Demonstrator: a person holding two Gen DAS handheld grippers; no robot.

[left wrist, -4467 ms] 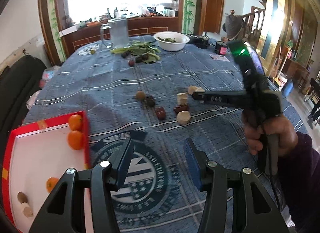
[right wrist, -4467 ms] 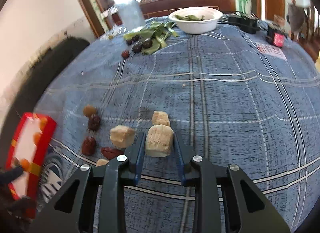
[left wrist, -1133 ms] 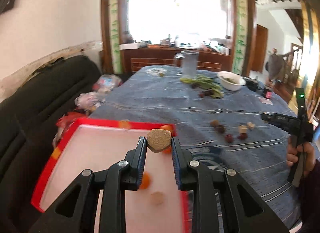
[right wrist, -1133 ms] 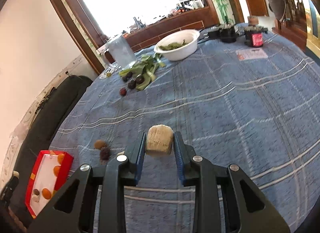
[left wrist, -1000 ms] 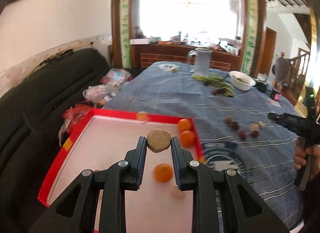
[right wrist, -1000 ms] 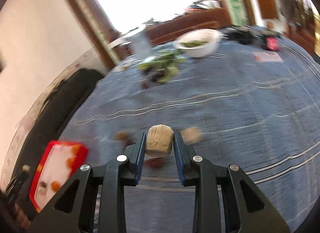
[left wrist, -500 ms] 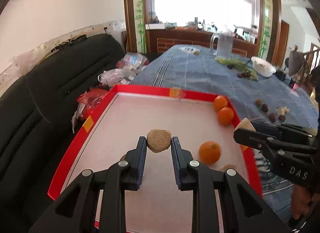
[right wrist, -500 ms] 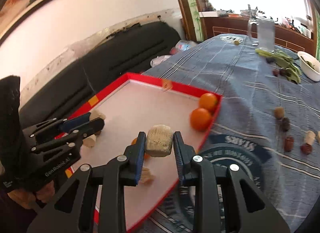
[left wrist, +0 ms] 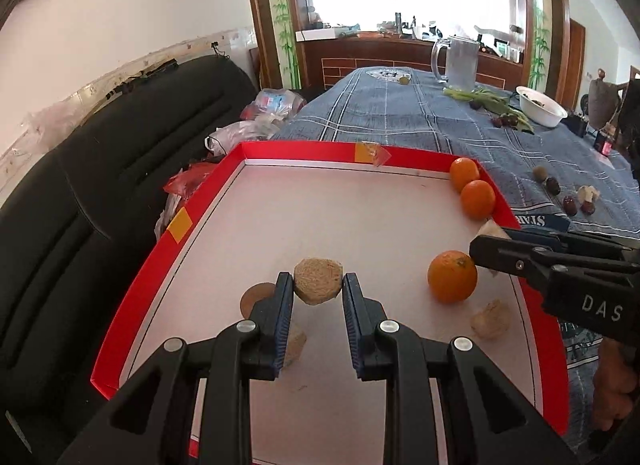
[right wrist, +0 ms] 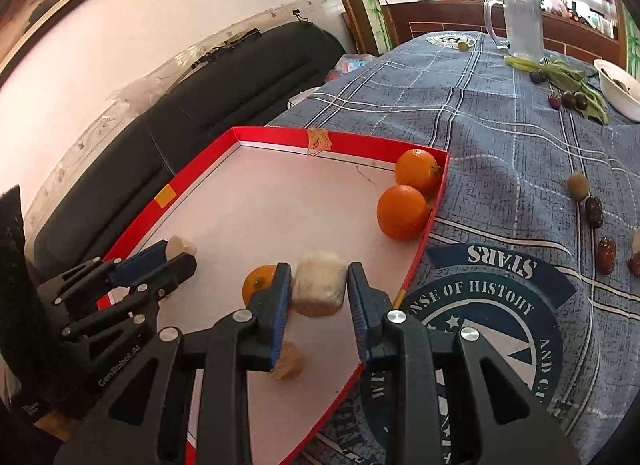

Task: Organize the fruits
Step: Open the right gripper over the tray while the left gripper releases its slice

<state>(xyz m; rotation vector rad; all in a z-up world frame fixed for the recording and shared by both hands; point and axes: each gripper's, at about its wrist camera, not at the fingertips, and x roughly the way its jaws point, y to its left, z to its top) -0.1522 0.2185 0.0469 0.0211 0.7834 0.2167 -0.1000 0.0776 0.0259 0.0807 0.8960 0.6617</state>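
Note:
The red tray with a white floor lies at the table's left end. Three oranges are in it: two in the far right corner and one nearer. A few tan chunks lie on its floor. My left gripper is shut on a round tan chunk, low over the tray's near left part. My right gripper is shut on a pale ribbed chunk over the tray's right side, beside the nearer orange. Each gripper shows in the other's view: left gripper, right gripper.
Dark dates and a pale piece lie on the blue plaid tablecloth right of the tray. Farther back stand a glass mug, greens and a white bowl. A black sofa runs along the left.
Over the last second both grippers carried their chunks from above the tablecloth to low over the tray. In the last half second they came slightly closer to its floor.

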